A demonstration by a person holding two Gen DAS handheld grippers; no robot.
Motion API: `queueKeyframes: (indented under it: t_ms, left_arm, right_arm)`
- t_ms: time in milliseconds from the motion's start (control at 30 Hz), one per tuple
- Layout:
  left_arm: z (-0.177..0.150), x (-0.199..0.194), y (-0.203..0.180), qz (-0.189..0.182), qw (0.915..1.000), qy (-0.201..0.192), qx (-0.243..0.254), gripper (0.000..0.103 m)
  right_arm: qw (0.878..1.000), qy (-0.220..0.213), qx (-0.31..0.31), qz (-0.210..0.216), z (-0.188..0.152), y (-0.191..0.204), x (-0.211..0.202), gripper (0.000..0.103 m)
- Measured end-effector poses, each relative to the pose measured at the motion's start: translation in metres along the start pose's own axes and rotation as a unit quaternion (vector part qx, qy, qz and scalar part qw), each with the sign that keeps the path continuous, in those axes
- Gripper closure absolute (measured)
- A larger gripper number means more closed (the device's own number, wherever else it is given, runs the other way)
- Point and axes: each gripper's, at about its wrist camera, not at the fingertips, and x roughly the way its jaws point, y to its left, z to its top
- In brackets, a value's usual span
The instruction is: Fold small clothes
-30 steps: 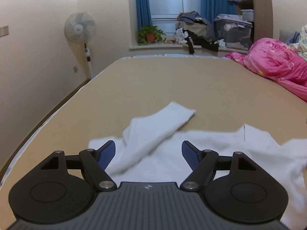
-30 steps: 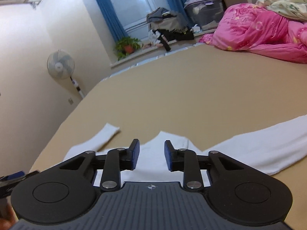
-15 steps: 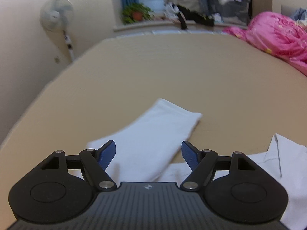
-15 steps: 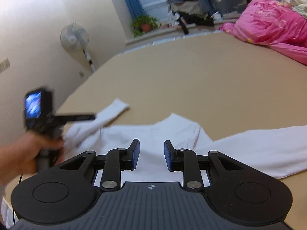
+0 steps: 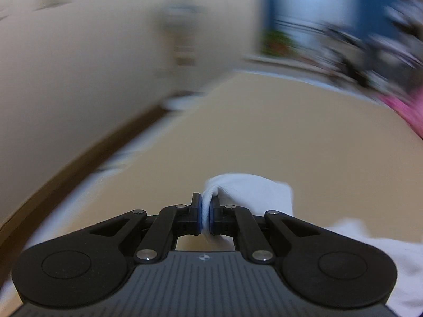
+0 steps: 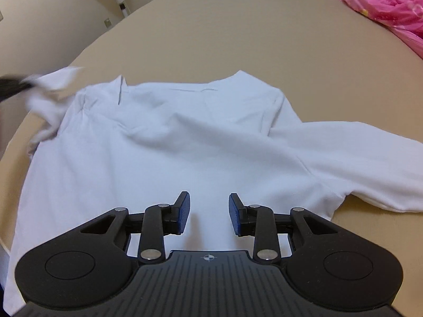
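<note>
Left: my left gripper (image 5: pixel 205 218) is clenched on the cuff end of the left sleeve (image 5: pixel 248 192) of the white long-sleeved cotton top (image 6: pixel 169 142), a narrow ridge of fabric pinched between its blue pads. The bite looks thin and sits near the fabric's edge, so a quick pull across the body could, I judge, slip the cuff out and drop the sleeve short of its fold line. The left-wrist view is heavily blurred, so I cannot tell how much sleeve hangs below the pinch.

Centre: the top lies spread on the flat tan bed surface (image 6: pixel 238 31), collar away from me, with soft ridges running across the chest. If the sleeve is laid over them unsmoothed, I expect the creases to be folded in.

Right: my right gripper (image 6: pixel 208 212) hovers over the lower body of the top, its jaws opening, with nothing pinched between them; whether the tips touch the cloth I cannot tell. The right sleeve (image 6: pixel 357 158) stretches outward, flat. Should this gripper not pin the body, the left pull may drag the whole garment sideways. The crumpled pink floral quilt (image 6: pixel 388 2) lies well apart, no obstacle.
</note>
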Motion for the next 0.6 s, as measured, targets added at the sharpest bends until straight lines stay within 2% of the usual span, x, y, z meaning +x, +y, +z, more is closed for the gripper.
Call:
queueKeyframes:
  t_ms: [67, 100, 133, 167, 200, 233, 267, 300, 333, 367, 433, 467, 500, 533, 567, 600]
  left_arm:
    - [-0.008, -0.006, 0.074, 0.083, 0.9946, 0.000, -0.063, 0.097]
    - [-0.015, -0.009, 0.121, 0.144, 0.9823, 0.008, -0.120, 0.097]
    - [-0.018, -0.010, 0.149, 0.174, 0.9699, 0.019, -0.169, 0.096]
    - [-0.026, -0.011, 0.188, 0.196, 0.9482, 0.033, -0.248, 0.096]
    - [-0.033, -0.012, 0.208, 0.205, 0.9339, 0.041, -0.290, 0.094]
    - [-0.040, -0.012, 0.221, 0.226, 0.9211, 0.050, -0.313, 0.091]
    - [-0.041, -0.011, 0.225, 0.244, 0.9139, 0.060, -0.318, 0.086]
    - [-0.043, -0.011, 0.227, 0.251, 0.9096, 0.068, -0.324, 0.075]
    - [-0.042, -0.011, 0.224, 0.234, 0.9126, 0.067, -0.329, 0.067]
    - [-0.037, -0.011, 0.218, 0.214, 0.9203, 0.061, -0.322, 0.066]
    - [-0.029, -0.015, 0.194, 0.182, 0.9407, 0.041, -0.283, 0.066]
    - [-0.023, -0.014, 0.177, 0.146, 0.9545, 0.032, -0.258, 0.066]
    - [-0.018, -0.011, 0.157, 0.090, 0.9681, 0.028, -0.232, 0.066]
    - [-0.015, -0.007, 0.140, 0.035, 0.9767, 0.029, -0.210, 0.063]
    - [-0.011, -0.001, 0.114, -0.035, 0.9834, 0.036, -0.174, 0.061]
    - [-0.010, 0.003, 0.094, -0.078, 0.9856, 0.041, -0.144, 0.059]
  right_arm:
    - [1.000, -0.001, -0.009, 0.001, -0.002, 0.004, -0.002, 0.069]
    - [1.000, -0.003, -0.013, 0.001, -0.003, 0.006, -0.003, 0.069]
    - [1.000, -0.004, -0.015, -0.001, -0.003, 0.007, -0.004, 0.069]
    - [1.000, -0.004, -0.015, -0.005, -0.004, 0.006, -0.003, 0.069]
    - [1.000, -0.003, -0.011, -0.012, -0.004, 0.005, -0.003, 0.069]
    - [1.000, -0.002, -0.007, -0.018, -0.004, 0.003, -0.003, 0.069]
    - [1.000, -0.003, -0.002, -0.024, -0.003, -0.001, -0.001, 0.069]
    - [0.999, -0.005, 0.006, -0.031, -0.002, -0.005, -0.002, 0.069]
    - [0.999, -0.010, 0.015, -0.036, 0.000, -0.010, -0.002, 0.069]
    - [0.999, -0.019, 0.025, -0.040, 0.002, -0.016, -0.004, 0.069]
    - [0.997, -0.042, 0.049, -0.046, 0.008, -0.028, -0.010, 0.068]
    - [0.995, -0.055, 0.064, -0.050, 0.010, -0.035, -0.013, 0.068]
    - [0.994, -0.065, 0.077, -0.053, 0.012, -0.041, -0.015, 0.067]
    - [0.991, -0.073, 0.091, -0.057, 0.014, -0.049, -0.015, 0.066]
    - [0.990, -0.079, 0.104, -0.059, 0.016, -0.055, -0.014, 0.066]
    - [0.988, -0.085, 0.116, -0.063, 0.019, -0.063, -0.012, 0.065]
